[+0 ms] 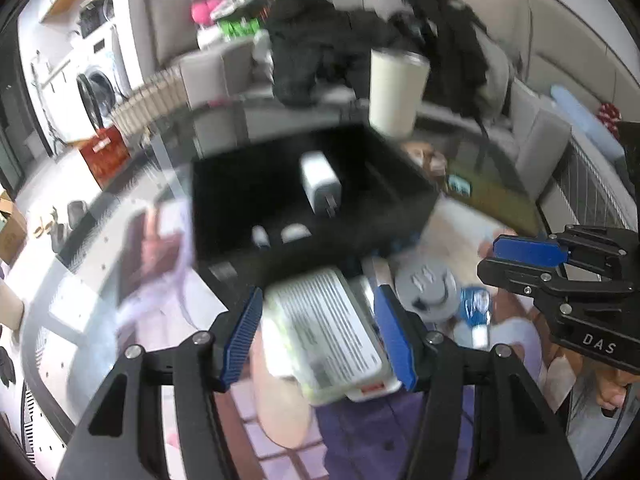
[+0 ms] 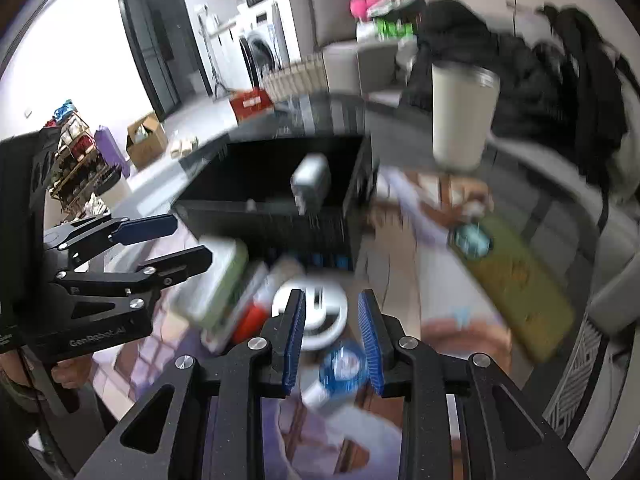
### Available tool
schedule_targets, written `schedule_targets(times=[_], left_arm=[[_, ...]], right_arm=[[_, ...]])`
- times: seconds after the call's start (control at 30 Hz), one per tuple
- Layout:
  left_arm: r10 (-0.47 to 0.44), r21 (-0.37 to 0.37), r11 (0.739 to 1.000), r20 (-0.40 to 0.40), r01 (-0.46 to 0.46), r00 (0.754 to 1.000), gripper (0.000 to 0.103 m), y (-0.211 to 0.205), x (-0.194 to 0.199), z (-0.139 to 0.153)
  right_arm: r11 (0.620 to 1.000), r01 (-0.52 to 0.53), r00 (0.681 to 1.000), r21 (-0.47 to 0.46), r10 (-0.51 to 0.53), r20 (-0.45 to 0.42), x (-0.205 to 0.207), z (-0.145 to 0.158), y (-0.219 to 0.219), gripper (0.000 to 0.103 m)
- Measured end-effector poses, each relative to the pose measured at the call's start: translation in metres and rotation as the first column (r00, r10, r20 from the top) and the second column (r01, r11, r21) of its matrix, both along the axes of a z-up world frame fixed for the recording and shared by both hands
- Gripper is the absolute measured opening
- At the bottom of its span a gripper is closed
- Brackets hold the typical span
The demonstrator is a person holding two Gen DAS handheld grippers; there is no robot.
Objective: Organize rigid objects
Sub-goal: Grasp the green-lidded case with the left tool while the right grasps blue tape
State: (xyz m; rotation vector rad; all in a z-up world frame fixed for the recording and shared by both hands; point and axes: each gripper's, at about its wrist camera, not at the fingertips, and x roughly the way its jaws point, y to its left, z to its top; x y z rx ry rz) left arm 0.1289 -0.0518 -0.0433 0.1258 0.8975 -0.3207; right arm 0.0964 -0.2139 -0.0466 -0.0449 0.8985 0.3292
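Your left gripper (image 1: 320,336) stood wide, its blue pads (image 1: 242,334) on either side of a flat white case (image 1: 328,332) with printed text; blur hid whether they touched it. The case lay just in front of the black box (image 1: 224,200), beside a second pack with a red patch (image 1: 374,390). A white charger (image 1: 320,184) sat inside the box. Your right gripper (image 2: 331,336) was half open and empty, above a white round disc (image 2: 316,320) and a blue-capped bottle (image 2: 340,368). A cream cup (image 2: 460,116) stood beyond the box, and a green phone (image 2: 516,276) lay to the right.
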Motion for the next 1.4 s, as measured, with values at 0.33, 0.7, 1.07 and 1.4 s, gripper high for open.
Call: schedule_targets(times=[0.33,0.7,1.07,1.4], left_arm=[[0.021,0.054,0.998,-0.017,-0.020,1.000,0.066,-0.013,0.004,-0.018],[0.024,0.085,0.996,-0.034,-0.021,0.999,0.064,-0.012,0.006,-0.028],[-0.004,0.059,0.998,-0.027,0.006,1.000,0.052,0.008,-0.009,-0.027],[-0.004,0.012,1.000,-0.020,0.004,1.000,0.052,0.031,-0.028,-0.025]], right_arm=[[0.999,0.019,0.994,-0.032,-0.022,-0.103,-0.004,-0.040,-0.009,0.035],[0.994,-0.078,0.994,-0.082,0.071,-0.087,-0.019,-0.054,0.021,0.035],[0.986,-0.146,0.988,-0.087,0.140,-0.071,-0.029,-0.055,0.053,0.031],[0.983,-0.161,0.987,-0.088,0.158,-0.038,-0.027,-0.051,0.079,0.031]])
